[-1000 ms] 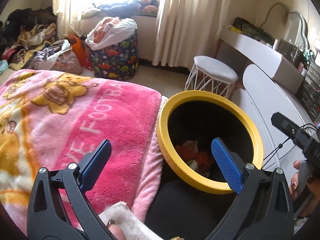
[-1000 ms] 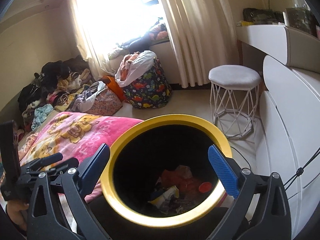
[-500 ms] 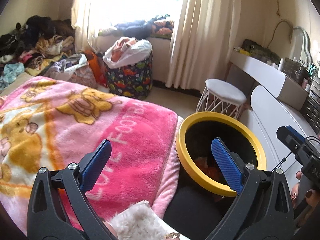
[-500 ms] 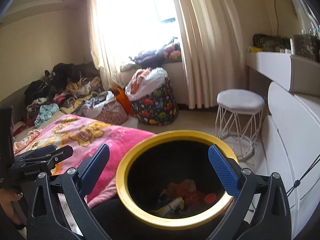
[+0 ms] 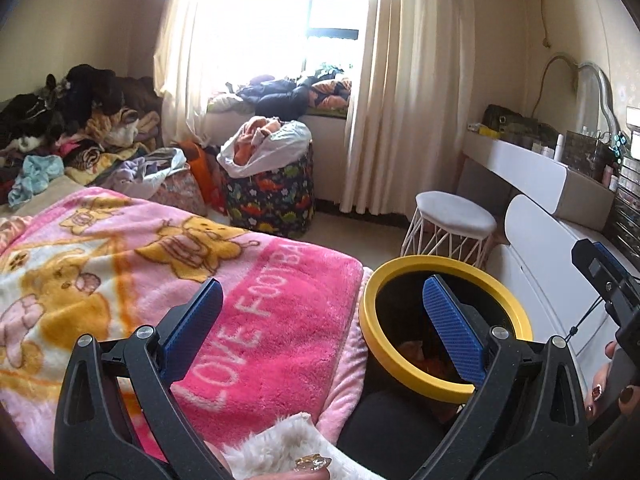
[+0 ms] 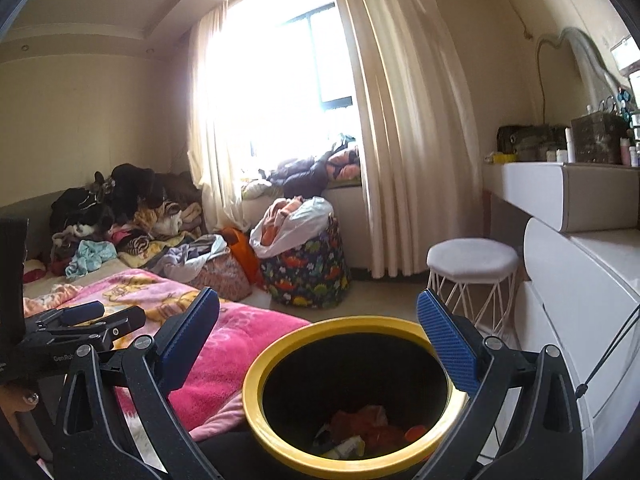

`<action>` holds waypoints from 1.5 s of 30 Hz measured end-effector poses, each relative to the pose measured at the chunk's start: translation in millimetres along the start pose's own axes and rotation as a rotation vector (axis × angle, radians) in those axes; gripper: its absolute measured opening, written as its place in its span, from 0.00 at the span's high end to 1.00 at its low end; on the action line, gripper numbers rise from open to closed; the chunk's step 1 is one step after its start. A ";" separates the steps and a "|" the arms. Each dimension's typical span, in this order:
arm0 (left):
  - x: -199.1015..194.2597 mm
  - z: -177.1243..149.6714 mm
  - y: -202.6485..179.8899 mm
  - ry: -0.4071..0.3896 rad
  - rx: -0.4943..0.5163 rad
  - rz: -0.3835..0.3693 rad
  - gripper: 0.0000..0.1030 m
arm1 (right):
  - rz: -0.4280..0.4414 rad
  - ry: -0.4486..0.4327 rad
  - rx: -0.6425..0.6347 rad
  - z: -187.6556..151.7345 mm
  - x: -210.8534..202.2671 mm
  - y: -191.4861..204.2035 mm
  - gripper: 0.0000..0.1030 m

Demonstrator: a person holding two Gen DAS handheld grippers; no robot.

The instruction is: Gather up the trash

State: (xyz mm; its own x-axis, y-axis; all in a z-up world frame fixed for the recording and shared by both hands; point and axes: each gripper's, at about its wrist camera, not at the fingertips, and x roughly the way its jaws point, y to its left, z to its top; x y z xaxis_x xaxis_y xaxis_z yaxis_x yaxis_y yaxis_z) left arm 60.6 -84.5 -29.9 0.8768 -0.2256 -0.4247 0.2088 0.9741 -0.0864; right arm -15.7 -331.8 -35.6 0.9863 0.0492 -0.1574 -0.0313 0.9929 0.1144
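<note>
Both grippers, left gripper (image 5: 320, 320) and right gripper (image 6: 318, 330), are hovering with fingers released, empty. Trash (image 6: 360, 428) is sitting in yellow-rimmed bin (image 6: 276, 344), frame bottom-center. Next: likely locating more trash.

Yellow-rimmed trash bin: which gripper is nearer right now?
Right. The right gripper sits just above the yellow-rimmed trash bin, its open jaws straddling the opening. The left gripper is off to the bin's side, mostly over the pink blanket.

Bright window (image 6: 280, 92), cream curtains (image 6: 400, 152), white stool (image 6: 472, 264), cream walls.
</note>
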 end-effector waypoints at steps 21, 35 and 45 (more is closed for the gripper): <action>-9.8 -15.5 3.3 -0.050 0.003 0.030 0.11 | -0.044 -0.078 -0.088 -21.3 -3.5 14.5 0.06; -5.2 -19.0 4.0 -0.043 0.003 0.038 0.11 | -0.069 -0.055 -0.054 -24.3 7.2 7.4 0.06; -5.2 -19.1 3.5 -0.043 0.003 0.039 0.11 | -0.062 -0.050 -0.052 -24.9 7.5 5.7 0.06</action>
State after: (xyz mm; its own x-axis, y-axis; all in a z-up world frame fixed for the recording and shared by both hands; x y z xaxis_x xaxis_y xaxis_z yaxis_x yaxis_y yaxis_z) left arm 48.5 -79.7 -45.3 0.9020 -0.1877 -0.3888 0.1754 0.9822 -0.0673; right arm -12.6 -323.0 -60.6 0.9934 -0.0165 -0.1134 0.0228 0.9983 0.0543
